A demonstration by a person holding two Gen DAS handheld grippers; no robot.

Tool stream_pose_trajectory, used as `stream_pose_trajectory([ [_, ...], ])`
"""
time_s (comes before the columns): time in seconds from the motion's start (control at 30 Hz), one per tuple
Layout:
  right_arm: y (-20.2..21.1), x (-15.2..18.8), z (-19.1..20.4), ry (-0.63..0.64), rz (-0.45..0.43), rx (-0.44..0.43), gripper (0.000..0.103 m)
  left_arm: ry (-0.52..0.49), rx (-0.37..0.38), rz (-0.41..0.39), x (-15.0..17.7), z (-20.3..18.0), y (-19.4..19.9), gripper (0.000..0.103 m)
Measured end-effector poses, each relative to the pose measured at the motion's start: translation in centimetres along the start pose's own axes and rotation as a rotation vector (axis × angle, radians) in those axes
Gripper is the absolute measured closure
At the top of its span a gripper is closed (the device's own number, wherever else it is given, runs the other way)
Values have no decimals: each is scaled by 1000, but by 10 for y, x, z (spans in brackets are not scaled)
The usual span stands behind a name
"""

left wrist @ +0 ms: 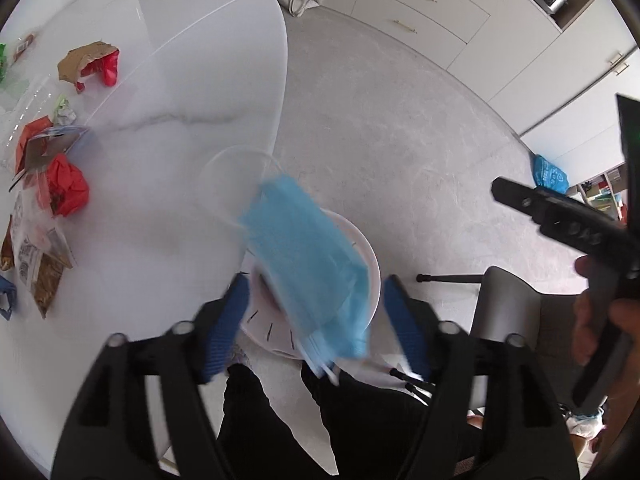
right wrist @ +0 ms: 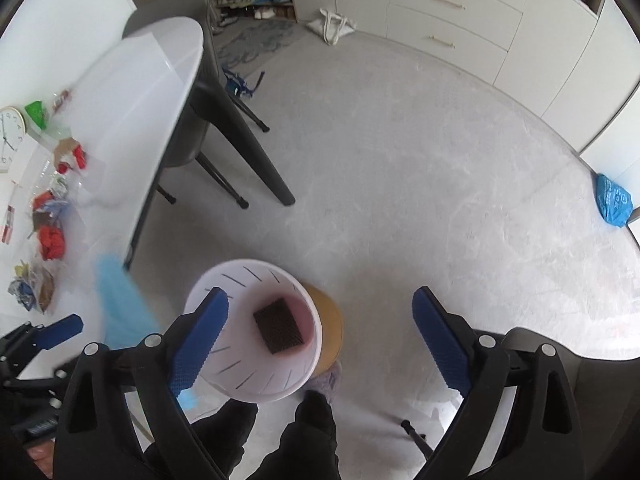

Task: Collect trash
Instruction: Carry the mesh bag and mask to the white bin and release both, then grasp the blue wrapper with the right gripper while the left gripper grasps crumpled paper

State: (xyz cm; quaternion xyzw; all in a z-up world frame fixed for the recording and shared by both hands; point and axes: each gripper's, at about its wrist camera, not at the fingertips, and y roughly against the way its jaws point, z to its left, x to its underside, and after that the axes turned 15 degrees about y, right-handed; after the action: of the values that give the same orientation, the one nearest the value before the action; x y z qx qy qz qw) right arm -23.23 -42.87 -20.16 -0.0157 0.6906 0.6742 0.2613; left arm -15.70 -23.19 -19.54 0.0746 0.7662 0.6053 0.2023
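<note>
While I watch the left wrist view, the far left shows the white table (left wrist: 168,92) strewn with trash: a brown card scrap (left wrist: 82,60) at upper left, a red wad (left wrist: 66,188) at mid left, and printed wrappers (left wrist: 36,256) below it near the edge. Toward the lower centre my left gripper (left wrist: 316,324) stands wide, its blue pads (left wrist: 226,328) well apart. Between and above them a blue mask (left wrist: 308,264) shows blurred, touching neither pad that I can see, with its white loop (left wrist: 236,176) trailing over the table's edge. Under the mask sits a white bin (left wrist: 368,264) on the floor. At the right edge the right gripper (left wrist: 560,220) comes in as a dark shape, held by a hand (left wrist: 592,312), above a grey chair (left wrist: 516,304).

From the right wrist view, a clock (right wrist: 10,136) lies at the far left on the table (right wrist: 132,92), with the red wad (right wrist: 52,242) and other scraps below it. At lower left the mask (right wrist: 120,308) is a blue smear beside the left gripper (right wrist: 56,332). At lower centre the bin (right wrist: 248,328) stands open, a dark ridged square (right wrist: 280,330) lying on its bottom. My right gripper (right wrist: 320,340) gapes wide over the bin and floor, holding nothing. A blue bag (right wrist: 612,200) lies on the floor at the right edge.
</note>
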Motion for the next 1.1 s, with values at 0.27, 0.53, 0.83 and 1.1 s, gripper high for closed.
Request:
stream_pose_trajectory([
  [0.27, 38, -16, 3, 15, -79, -38, 9, 47, 29, -52, -4, 8, 28, 12],
  [0.53, 103, -31, 41, 130, -212, -33, 2, 183, 18, -261, -14, 72, 115, 8],
  [0.83, 140, -60, 117, 277, -329, -64, 2, 343, -103, -394, -21, 189, 170, 8],
  [1.1, 132, -77, 206, 364, -324, -141, 2, 537, -143, -370, -26, 304, 166, 8],
])
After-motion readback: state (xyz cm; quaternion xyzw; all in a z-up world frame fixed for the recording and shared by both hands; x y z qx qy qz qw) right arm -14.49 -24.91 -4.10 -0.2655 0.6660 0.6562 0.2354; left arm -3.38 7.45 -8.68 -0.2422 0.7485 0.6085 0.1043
